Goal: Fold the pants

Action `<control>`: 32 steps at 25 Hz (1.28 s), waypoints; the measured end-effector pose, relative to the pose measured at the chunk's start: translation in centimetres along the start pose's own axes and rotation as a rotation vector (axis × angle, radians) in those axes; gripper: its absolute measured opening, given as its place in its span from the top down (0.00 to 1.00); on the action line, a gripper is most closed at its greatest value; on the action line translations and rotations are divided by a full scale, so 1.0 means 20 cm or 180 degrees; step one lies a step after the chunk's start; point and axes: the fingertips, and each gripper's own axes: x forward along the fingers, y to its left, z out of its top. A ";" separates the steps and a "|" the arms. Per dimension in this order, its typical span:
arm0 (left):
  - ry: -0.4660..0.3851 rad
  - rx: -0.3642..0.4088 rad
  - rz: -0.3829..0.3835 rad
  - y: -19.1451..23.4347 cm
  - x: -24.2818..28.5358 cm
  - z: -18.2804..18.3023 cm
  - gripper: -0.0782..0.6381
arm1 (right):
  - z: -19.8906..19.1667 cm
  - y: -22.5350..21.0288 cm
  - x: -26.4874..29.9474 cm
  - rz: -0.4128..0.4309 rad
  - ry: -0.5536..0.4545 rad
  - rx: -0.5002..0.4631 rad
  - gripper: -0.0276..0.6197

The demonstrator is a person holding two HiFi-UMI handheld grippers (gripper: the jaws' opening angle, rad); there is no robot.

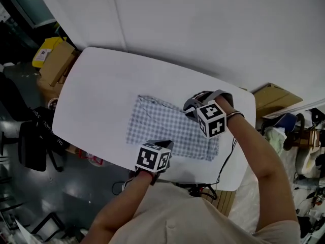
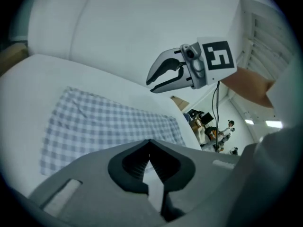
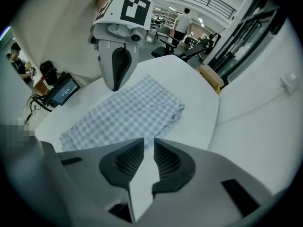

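Closest in, the person's left forearm (image 1: 118, 206) is reaching up from the bottom of the head view, carrying the left gripper (image 2: 150, 146) over the near edge of the white counter (image 1: 96, 90). Its fingers are pressing fully together with nothing between them, and they are hanging clear of the cloth. At the middle of the counter the checked pants (image 1: 165, 128) are lying flat as a neat rectangle, with layered edges showing at one end, so they are looking already folded at least once. Over their far right corner the right gripper (image 3: 145, 144) is hovering and pointing steeply down, its fingers standing a narrow gap apart and gripping nothing – only bare counter is showing through the gap. With both grippers off the fabric, the folding is appearing largely done; at most one more fold, or a final smoothing, is seeming to remain.
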 end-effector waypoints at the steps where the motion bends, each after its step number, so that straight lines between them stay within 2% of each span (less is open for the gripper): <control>1: -0.0058 -0.0071 0.0093 0.07 -0.04 0.00 0.88 | 0.05 -0.05 0.02 -0.0006 -0.0016 -0.0092 0.85; 6: -0.0218 -0.0412 0.0460 0.34 -0.18 -0.05 0.88 | 0.25 -0.24 0.15 0.0127 -0.0061 -0.0357 0.87; 8: -0.0261 -0.0495 0.0591 0.43 -0.22 -0.07 0.88 | 0.31 -0.31 0.21 0.0219 -0.0053 -0.0408 0.81; 13: -0.0333 -0.0565 0.1071 0.65 -0.34 -0.12 0.87 | 0.46 -0.48 0.36 0.0343 -0.0053 -0.0552 0.76; 16: -0.0381 -0.0596 0.1296 0.77 -0.40 -0.14 0.85 | 0.55 -0.56 0.46 0.0462 0.0005 -0.0802 0.72; 18: -0.0379 -0.0631 0.1334 0.83 -0.42 -0.14 0.72 | 0.61 -0.60 0.53 0.0578 0.0066 -0.1014 0.72; 21: -0.0288 -0.0658 0.1321 0.87 -0.42 -0.15 0.63 | 0.64 -0.62 0.63 0.0791 0.0204 -0.1301 0.69; 24: -0.0199 -0.0683 0.1245 0.90 -0.39 -0.18 0.61 | 0.64 -0.62 0.71 0.1030 0.0347 -0.1499 0.67; 32: -0.0071 -0.0713 0.1078 0.95 -0.30 -0.19 0.61 | 0.61 -0.55 0.86 0.1693 0.0633 -0.1712 0.67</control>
